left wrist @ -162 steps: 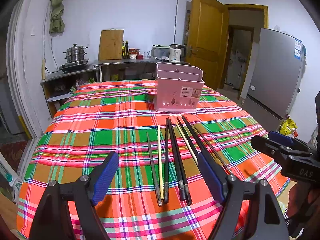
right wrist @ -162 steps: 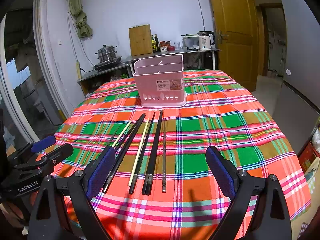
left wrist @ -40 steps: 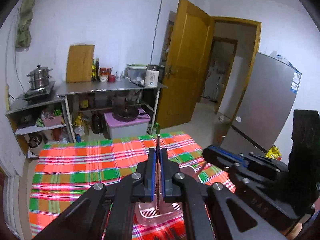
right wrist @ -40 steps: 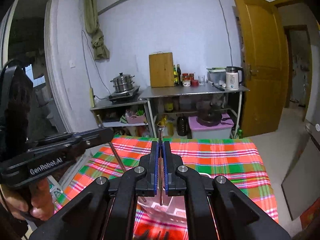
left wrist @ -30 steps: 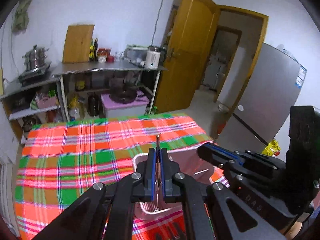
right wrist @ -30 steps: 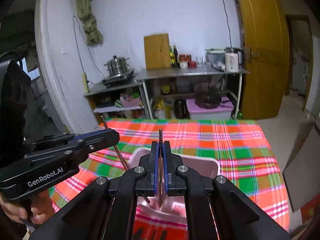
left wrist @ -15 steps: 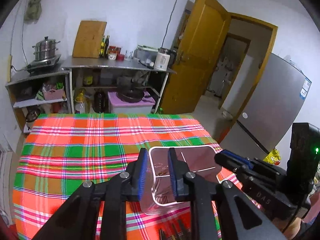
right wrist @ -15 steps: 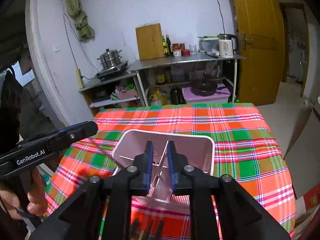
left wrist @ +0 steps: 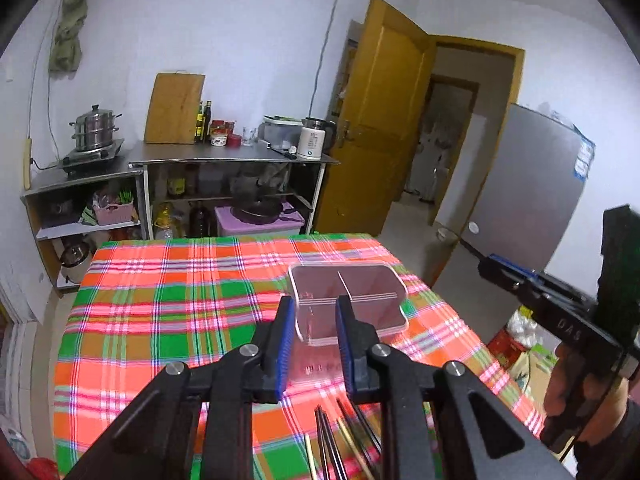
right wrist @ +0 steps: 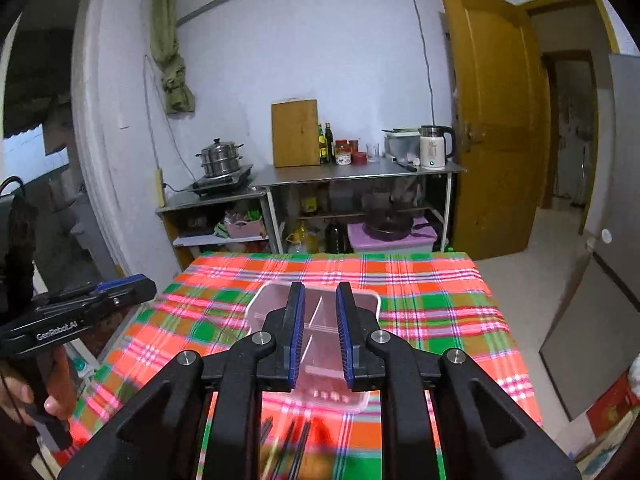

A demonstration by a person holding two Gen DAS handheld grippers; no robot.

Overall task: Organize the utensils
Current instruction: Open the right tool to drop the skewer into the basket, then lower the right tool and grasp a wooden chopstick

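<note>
only the right cam catches thin sticks leaning inside the pink caddy on the plaid table, left cam just shows dividers, more chopsticks lying in front, and left gripper and right gripper both hang above, jaws parted and empty

Each fisheye camera sits behind its own fingers, above the near end of the plaid table, looking down and forward toward the far wall. The left wrist view sees the pink caddy slightly right of centre; the right wrist view has it centred. Both share the kitchen shelf and yellow door.
</note>
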